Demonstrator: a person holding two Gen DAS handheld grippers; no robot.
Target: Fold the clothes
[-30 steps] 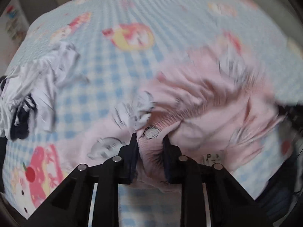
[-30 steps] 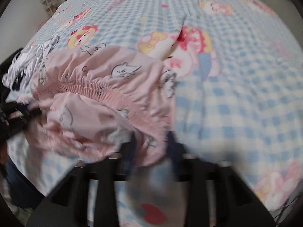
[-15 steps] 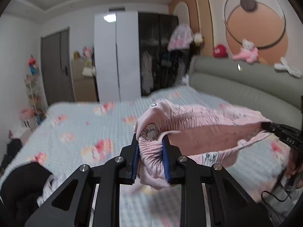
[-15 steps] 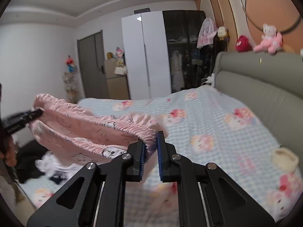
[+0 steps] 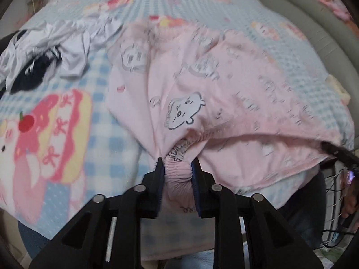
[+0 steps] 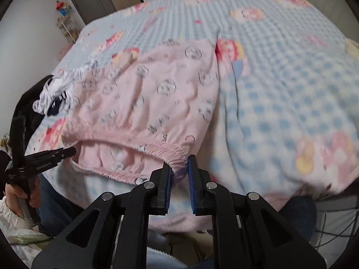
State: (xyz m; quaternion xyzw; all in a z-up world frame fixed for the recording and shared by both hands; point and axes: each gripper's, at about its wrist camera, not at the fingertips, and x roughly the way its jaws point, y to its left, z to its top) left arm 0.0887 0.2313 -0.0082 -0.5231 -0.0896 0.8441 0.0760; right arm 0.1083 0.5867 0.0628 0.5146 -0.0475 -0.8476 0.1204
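Pink pyjama shorts [image 5: 202, 94], tool [image 5: 177, 164] lettering seemingly unreadable

Two fisheye views, each mounted just behind a gripper's fingers, look down and forward over the near edge of a bed [image 5: 67, 116]. The left wrist view faces close onto pink pajama pants [image 5: 202, 85]; the right wrist view sees them [image 6: 145, 94] from the other side. Both share the checked blanket [image 6: 280, 78] and the white clothes pile [image 5: 67, 40].
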